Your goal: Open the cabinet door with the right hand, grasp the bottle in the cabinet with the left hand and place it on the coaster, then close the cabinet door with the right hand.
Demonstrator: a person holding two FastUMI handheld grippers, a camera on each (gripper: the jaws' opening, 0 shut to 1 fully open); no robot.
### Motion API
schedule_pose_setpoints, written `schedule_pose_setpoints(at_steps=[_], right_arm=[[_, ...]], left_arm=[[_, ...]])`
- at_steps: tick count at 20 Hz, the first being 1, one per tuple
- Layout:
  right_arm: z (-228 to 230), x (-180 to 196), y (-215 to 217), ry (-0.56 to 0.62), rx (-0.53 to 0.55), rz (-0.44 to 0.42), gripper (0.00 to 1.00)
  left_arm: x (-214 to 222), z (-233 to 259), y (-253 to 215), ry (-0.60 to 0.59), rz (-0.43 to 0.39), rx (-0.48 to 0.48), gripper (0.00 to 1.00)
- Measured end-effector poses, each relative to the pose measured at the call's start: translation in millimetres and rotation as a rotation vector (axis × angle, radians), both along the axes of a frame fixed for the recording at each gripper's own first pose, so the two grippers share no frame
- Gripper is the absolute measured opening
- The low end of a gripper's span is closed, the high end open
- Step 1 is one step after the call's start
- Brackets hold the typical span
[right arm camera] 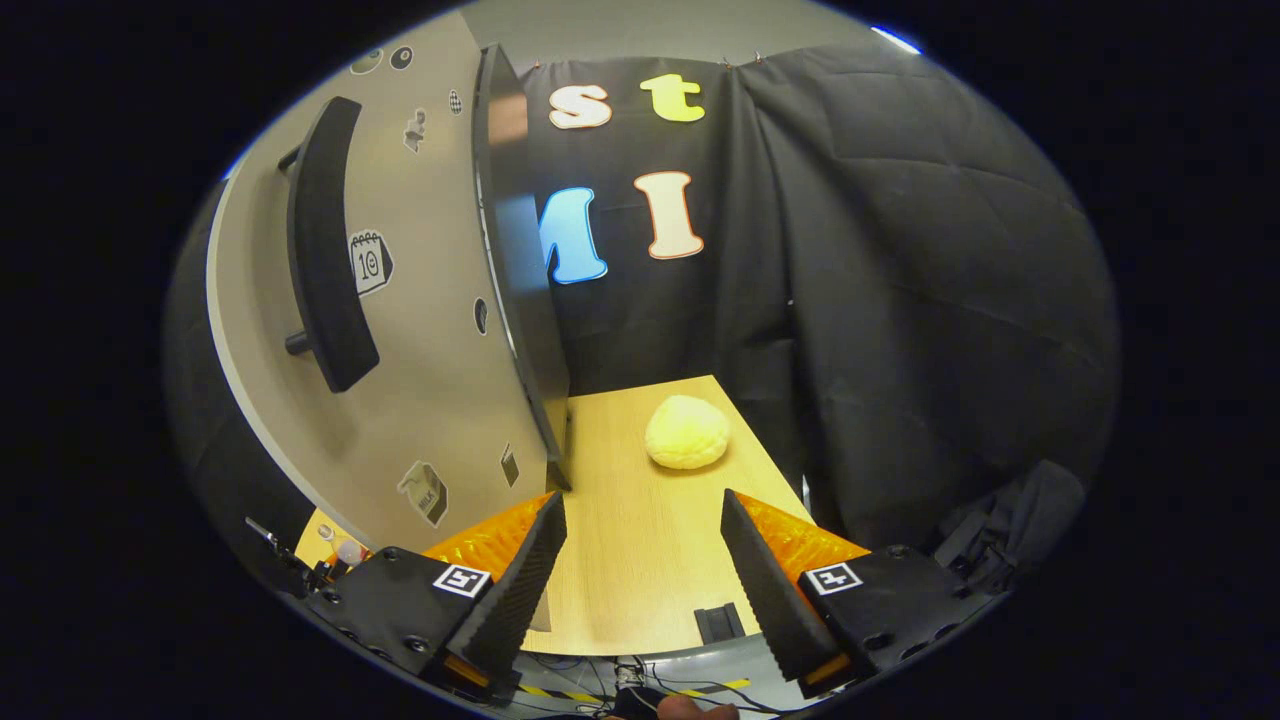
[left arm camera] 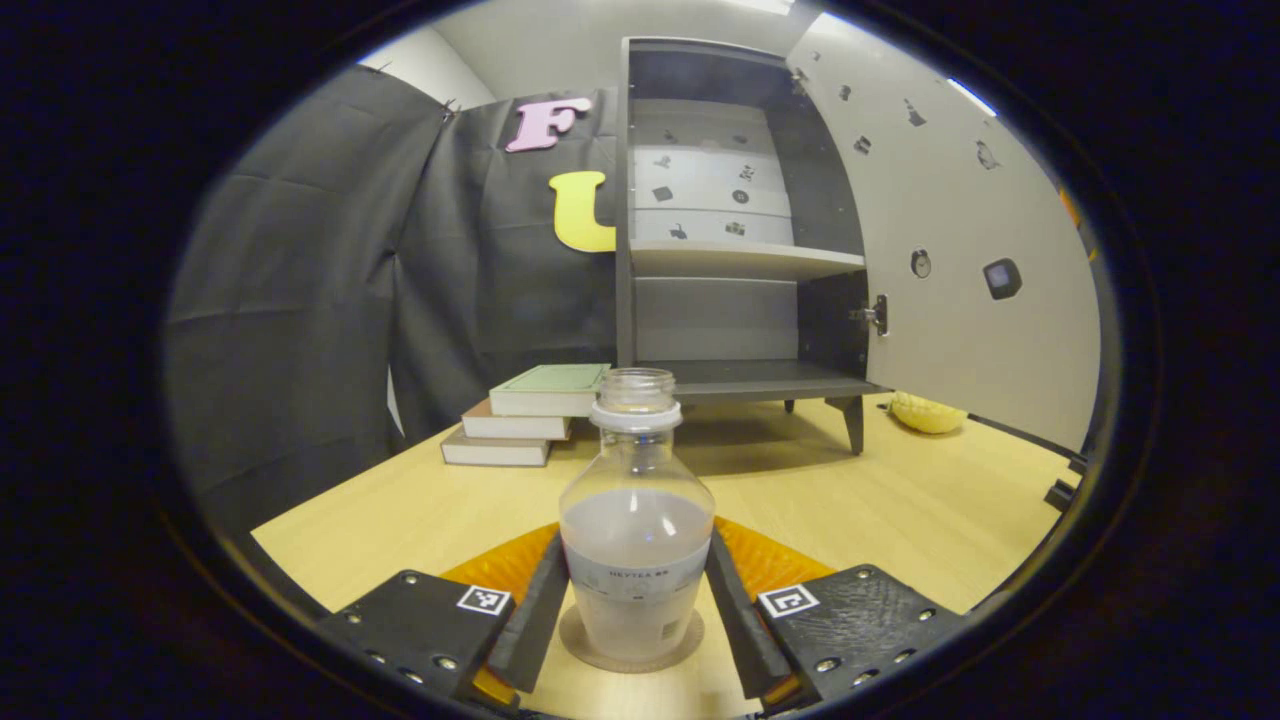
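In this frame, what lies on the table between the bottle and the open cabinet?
Nothing: in the left gripper view, bare tabletop runs from the bottle to the cabinet. The books sit off to the side.

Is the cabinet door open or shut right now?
Open. The cabinet door is swung wide to the right, exposing both bare shelves of the cabinet.

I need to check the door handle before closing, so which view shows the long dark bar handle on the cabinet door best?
The right gripper view: the long dark bar handle stands large and whole on the door's outer face. The left gripper view shows the open door's inner face, with its hinge, not the handle.
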State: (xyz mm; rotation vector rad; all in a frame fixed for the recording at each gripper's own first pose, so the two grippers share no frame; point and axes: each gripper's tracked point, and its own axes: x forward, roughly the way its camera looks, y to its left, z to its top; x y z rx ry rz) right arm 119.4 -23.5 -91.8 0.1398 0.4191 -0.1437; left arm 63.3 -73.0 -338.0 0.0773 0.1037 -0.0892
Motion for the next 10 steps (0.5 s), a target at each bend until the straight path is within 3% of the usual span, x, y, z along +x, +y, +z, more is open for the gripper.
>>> schedule_pose_setpoints(at_steps=[3, 4, 10], right_arm=[[1.8, 1.6, 2.7, -0.004, 0.024, 0.003, 0.98], [3.5, 1.4, 3.1, -0.007, 0.032, 0.003, 0.99], [22.5, -12.9, 0.0, -0.054, 0.053, -0.013, 0.98]], left_arm=[[-1.4, -3.0, 1.8, 0.036, -0.009, 0.042, 0.78], [-2.5, 2.8, 4.0, 0.033, -0.003, 0.046, 0.85], [-13.0, 66.3, 7.9, -0.021, -0.02, 0.006, 0.82]])
